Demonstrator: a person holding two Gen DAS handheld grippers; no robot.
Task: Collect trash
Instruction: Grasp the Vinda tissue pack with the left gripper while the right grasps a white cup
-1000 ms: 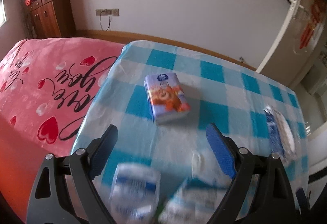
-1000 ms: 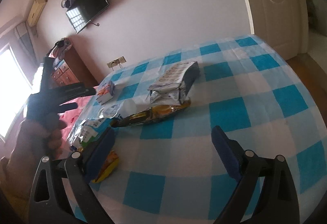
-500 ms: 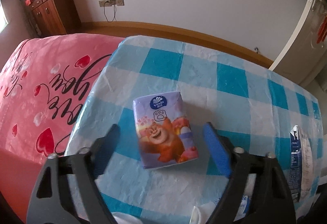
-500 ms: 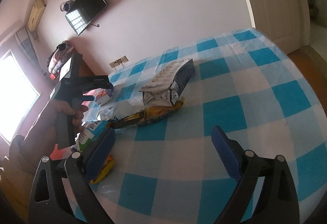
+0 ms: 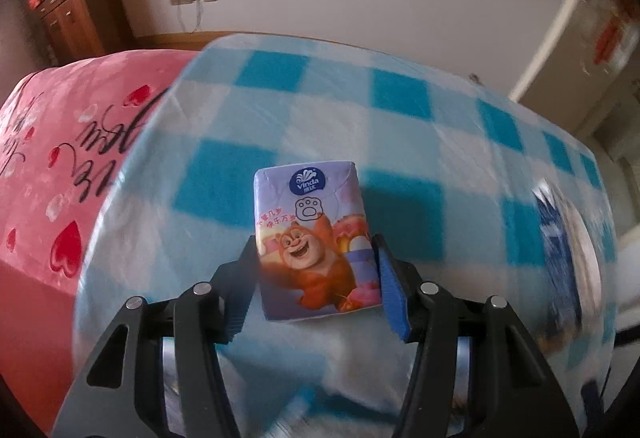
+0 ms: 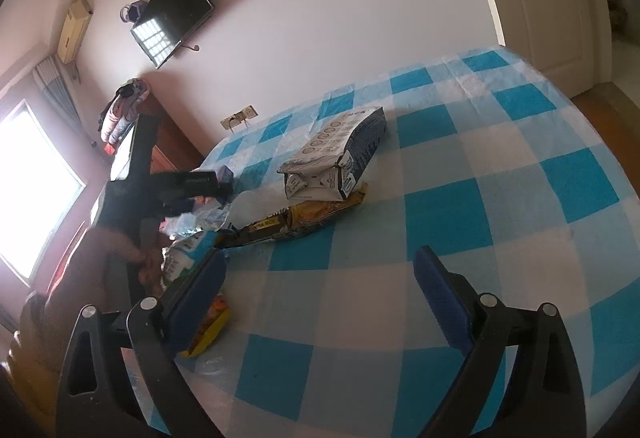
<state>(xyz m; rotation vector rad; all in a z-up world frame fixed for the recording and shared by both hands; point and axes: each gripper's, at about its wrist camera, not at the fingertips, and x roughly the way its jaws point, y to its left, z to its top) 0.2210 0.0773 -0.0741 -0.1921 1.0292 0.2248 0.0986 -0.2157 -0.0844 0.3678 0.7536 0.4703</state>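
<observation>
Tissue pack lying on checked tablecloth at 12 o'clock, your left gripper closing around it, pads flanking, your right gripper hanging wide, holding nothing.

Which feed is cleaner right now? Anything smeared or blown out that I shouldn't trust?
Left wrist view: the tissue pack between the closing left gripper is sharp, but the checked tablecloth and its right edge smear with motion blur. Right wrist view: sharper overall, the milk carton reads clearly; the window at left is blown out.
</observation>
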